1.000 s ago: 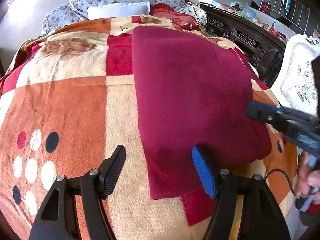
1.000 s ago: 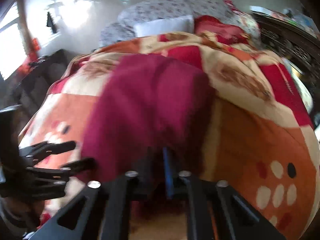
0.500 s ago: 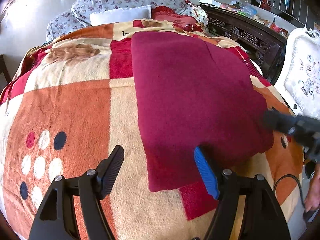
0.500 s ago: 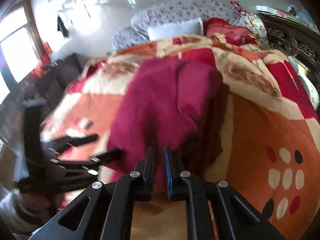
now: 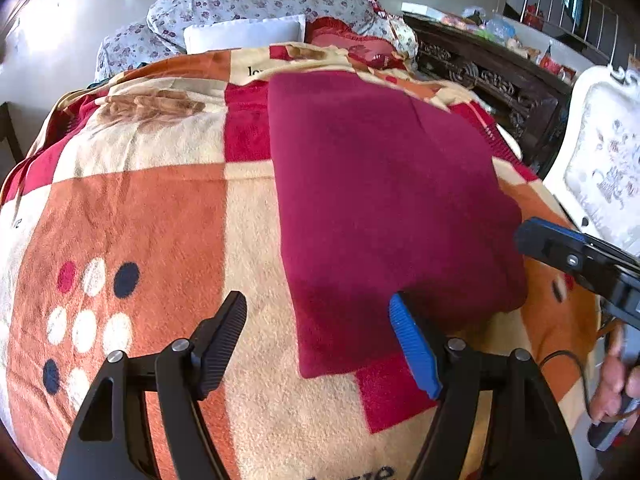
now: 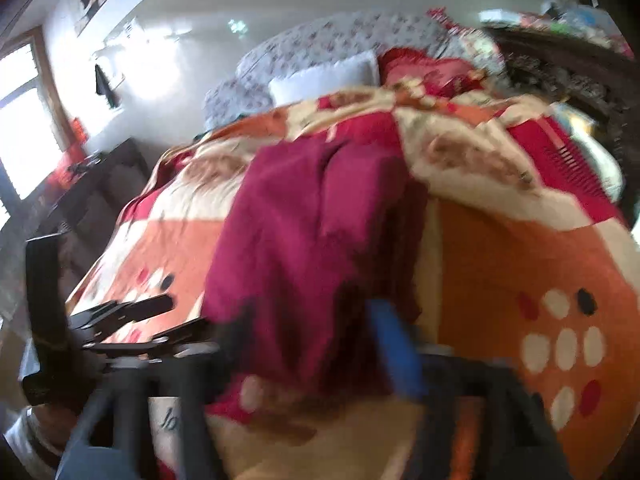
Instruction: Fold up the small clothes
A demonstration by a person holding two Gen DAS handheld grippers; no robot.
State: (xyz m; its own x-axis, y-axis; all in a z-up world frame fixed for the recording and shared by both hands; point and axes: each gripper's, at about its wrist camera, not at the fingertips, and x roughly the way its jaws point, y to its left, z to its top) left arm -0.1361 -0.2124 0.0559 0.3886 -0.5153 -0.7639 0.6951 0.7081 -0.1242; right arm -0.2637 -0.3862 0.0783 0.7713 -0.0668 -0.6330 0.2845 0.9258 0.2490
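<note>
The left gripper hovers with jaws wide apart and empty above the near left corner of the maroon garment. The right gripper is motion-blurred, but its jaws appear spread at the near right edge, gripping nothing. The garment lies flat, partly folded, on the patterned blanket covering the bed. Risk: a jaw closing too deep could pinch the blanket's pile with the garment, dragging both and spoiling the fold.
</note>
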